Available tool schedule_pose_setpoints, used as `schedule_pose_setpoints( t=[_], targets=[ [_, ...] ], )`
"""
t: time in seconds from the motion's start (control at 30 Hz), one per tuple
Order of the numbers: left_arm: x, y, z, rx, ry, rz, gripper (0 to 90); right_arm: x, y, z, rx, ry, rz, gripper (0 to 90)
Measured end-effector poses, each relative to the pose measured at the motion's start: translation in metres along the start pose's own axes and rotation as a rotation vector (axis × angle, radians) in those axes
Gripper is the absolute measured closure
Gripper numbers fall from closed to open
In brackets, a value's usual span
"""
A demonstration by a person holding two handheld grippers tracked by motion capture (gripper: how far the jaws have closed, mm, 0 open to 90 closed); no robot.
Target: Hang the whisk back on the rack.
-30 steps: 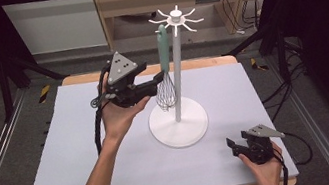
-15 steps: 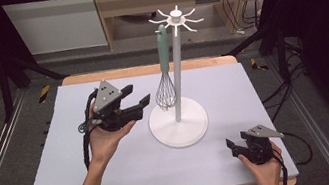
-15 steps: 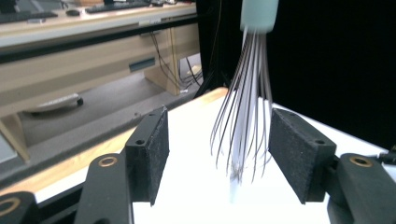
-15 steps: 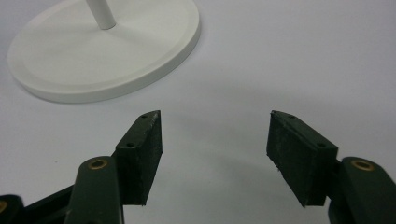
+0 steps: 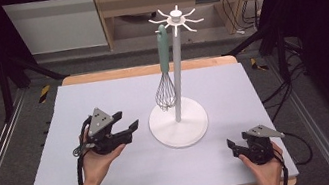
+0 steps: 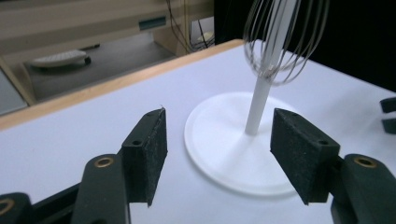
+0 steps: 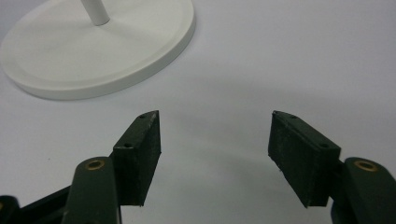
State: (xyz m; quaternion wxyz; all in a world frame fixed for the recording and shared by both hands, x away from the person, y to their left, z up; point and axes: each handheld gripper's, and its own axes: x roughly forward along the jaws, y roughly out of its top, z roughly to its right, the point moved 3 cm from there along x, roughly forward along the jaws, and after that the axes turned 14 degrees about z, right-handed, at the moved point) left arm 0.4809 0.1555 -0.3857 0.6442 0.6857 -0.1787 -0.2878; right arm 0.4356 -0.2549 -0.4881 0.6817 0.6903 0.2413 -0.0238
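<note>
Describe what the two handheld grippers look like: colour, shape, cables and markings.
The left gripper and the right gripper are black, each carrying a grey three-cornered plate with small dark dots on top. Each ends in two blocky black pads with a rough face, fixed to arms with brass-coloured rivets. A black cable trails from the left one. The forearms are bare, without sleeves.

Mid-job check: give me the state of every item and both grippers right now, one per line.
whisk: hanging by its green handle from a hook of the stand, wires down, clear of the base.
stand: upright on the table, round base flat.
left gripper: jaws opening, nothing between them, apart from the whisk.
right gripper: jaws opening, nothing between them, low over the table.
</note>
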Motion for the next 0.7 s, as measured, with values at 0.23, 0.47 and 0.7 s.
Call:
schedule_pose_setpoints(
  t=[0.23, 0.47, 0.7],
  targets=[
    [-0.015, -0.035, -0.020, -0.021, 0.075, -0.070, 35.8, 0.000, -0.001, 0.002, -0.003, -0.008, -0.013, 32.7],
    [-0.034, -0.061, -0.039, -0.036, 0.150, -0.117, 34.7, 0.001, -0.003, 0.004, -0.001, -0.012, -0.035, 30.9],
    [-0.050, -0.075, -0.054, -0.043, 0.219, -0.139, 33.0, 0.003, -0.005, 0.009, -0.007, -0.020, -0.061, 29.2]
  ],
)
